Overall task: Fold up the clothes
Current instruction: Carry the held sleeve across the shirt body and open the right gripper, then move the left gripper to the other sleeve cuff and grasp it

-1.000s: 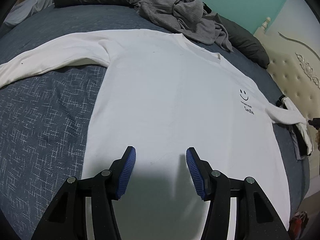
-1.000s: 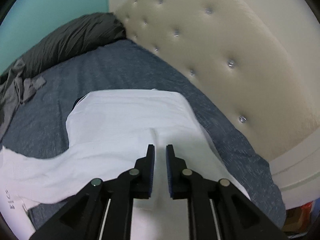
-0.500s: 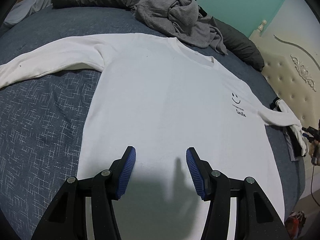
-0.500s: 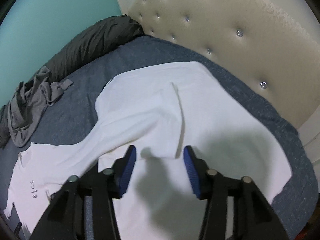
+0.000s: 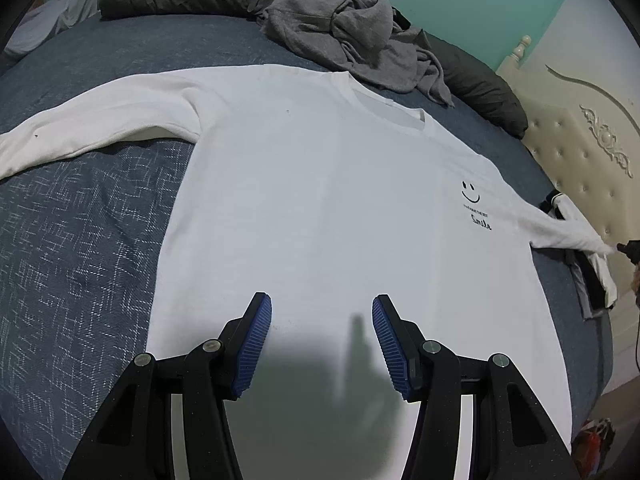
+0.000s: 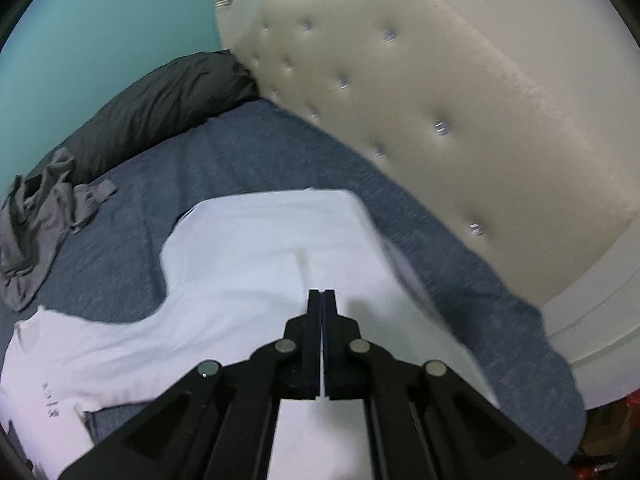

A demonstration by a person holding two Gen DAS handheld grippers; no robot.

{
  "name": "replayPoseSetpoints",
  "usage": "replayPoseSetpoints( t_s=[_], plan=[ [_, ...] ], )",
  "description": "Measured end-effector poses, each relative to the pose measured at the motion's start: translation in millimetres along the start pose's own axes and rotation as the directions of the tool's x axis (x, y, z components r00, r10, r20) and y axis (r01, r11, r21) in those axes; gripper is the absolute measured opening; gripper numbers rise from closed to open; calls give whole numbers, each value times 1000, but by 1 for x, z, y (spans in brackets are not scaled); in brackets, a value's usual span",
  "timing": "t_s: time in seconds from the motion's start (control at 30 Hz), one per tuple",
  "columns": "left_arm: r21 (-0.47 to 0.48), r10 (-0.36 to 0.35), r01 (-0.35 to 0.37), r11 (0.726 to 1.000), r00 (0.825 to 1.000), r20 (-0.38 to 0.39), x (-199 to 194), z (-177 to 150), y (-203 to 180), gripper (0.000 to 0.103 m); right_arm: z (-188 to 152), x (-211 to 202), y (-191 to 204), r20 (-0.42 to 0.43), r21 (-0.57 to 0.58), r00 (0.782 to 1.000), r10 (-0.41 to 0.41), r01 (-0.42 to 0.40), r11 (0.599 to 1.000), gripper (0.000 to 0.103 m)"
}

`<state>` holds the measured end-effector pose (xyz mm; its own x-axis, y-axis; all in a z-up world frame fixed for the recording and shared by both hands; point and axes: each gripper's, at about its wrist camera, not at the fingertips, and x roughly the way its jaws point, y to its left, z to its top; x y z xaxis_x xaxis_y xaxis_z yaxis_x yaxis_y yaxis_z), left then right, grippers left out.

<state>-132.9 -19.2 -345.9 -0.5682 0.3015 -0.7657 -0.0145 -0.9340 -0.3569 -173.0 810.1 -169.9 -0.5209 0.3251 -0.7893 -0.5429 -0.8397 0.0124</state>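
- White shirt (image 5: 320, 184) lies flat, front up, on the bed (image 5: 80, 240), collar toward the grey hoodie (image 5: 352, 32).
- Left tool (image 5: 322, 316) hovers spread wide over the hem, gripping nothing.
- Right tool (image 6: 321, 300) is clenched tight on the shirt's (image 6: 256, 264) sleeve, out by the headboard (image 6: 440, 100). It appears to pinch fabric, though the grip point is hidden.
- Good form from here: carry that sleeve low across the chest, away from the headboard, and keep it taut.
- Left tool could pin the hem so the body doesn't drag.
- Watch for bunching at the shoulder nearest the headboard.
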Motion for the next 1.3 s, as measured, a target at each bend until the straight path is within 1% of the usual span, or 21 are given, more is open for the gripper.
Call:
replayPoseSetpoints(
  t_s=[0.07, 0.1, 0.17, 0.27, 0.33, 0.4, 0.5, 0.57, 0.6, 0.63, 0.7, 0.77, 0.8, 0.83, 0.9, 0.93, 1.0, 1.03, 1.1, 1.17, 1.3],
  plan=[
    [1, 0, 0, 1000, 1000, -1, 0, 0, -1, 57, -3, 8, -1, -43, -8, 999, -21, 20, 1000, 0],
    [2, -1, 1, 1000, 1000, -1, 0, 0, 0, 57, -6, 11, -1, -52, -10, 999, -7, 7, 1000, 0],
    [2, -3, 3, 1000, 1000, -1, 0, 0, 0, 57, -15, 10, 1, -35, -31, 999, 17, -18, 999, 0],
    [1, -2, 2, 1000, 1000, -1, -1, 0, 0, 57, -25, 10, 3, -22, -31, 1000, 13, -14, 999, 0],
    [-2, -4, 4, 1000, 1000, 2, -3, 0, 0, 57, -32, 2, 6, 18, -15, 999, 37, -37, 999, 0],
    [-3, -9, 9, 1000, 1000, 7, -5, 1, -1, 57, -38, -9, 17, 63, -39, 997, 55, -52, 998, 0],
    [-3, -17, 17, 1000, 1000, 10, -7, 1, -2, 57, -53, -26, 44, 122, -56, 984, 131, -125, 991, 2],
    [-3, -21, 21, 1000, 1000, 9, -9, 1, -2, 57, -68, -35, 61, 136, -53, 971, 196, -191, 980, 2],
    [-5, -20, 20, 1000, 1000, 10, -11, 0, 0, 59, -79, -39, 76, 137, -52, 959, 249, -244, 968, 4],
    [-8, -19, 19, 1000, 1000, 11, -13, 0, 1, 60, -91, -44, 92, 138, -51, 945, 296, -292, 955, 8],
    [-20, -15, 16, 1000, 1000, 18, -20, -1, 7, 61, -111, -48, 118, 128, -48, 923, 364, -361, 931, 12],
    [-36, -7, 8, 999, 1000, 29, -28, 0, 16, 62, -139, -55, 153, 123, -69, 890, 439, -434, 898, 14],
    [-48, 1, 1, 999, 999, 32, -33, 1, 22, 64, -157, -58, 172, 119, -69, 866, 486, -481, 874, 19],
    [-59, 9, -7, 998, 999, 36, -37, 2, 28, 64, -172, -58, 187, 106, -59, 842, 529, -525, 849, 29],
    [-94, 17, -13, 995, 999, 34, -45, 5, 46, 65, -200, -58, 216, 67, -30, 795, 603, -603, 797, 38],
    [-112, 19, -16, 994, 999, 32, -50, 7, 55, 65, -215, -58, 230, 49, -16, 772, 634, -634, 773, 38],
    [-146, 31, -27, 989, 999, 25, -58, 12, 75, 65, -245, -59, 256, 14, 7, 741, 672, -672, 741, 38],
    [-158, 47, -43, 987, 999, 19, -63, 15, 87, 65, -259, -59, 269, -3, 20, 724, 690, -690, 723, 38],
    [-173, 95, -93, 981, 995, 5, -73, 21, 110, 65, -291, -62, 295, -28, 46, 679, 734, -733, 679, 38],
    [-182, 153, -151, 972, 988, -2, -85, 27, 131, 65, -311, -66, 310, -35, 63, 655, 755, -753, 655, 38],
    [-211, 269, -262, 942, 963, 5, -109, 38, 182, 66, -340, -70, 344, -106, 76, 616, 781, -778, 624, 38]
  ],
)
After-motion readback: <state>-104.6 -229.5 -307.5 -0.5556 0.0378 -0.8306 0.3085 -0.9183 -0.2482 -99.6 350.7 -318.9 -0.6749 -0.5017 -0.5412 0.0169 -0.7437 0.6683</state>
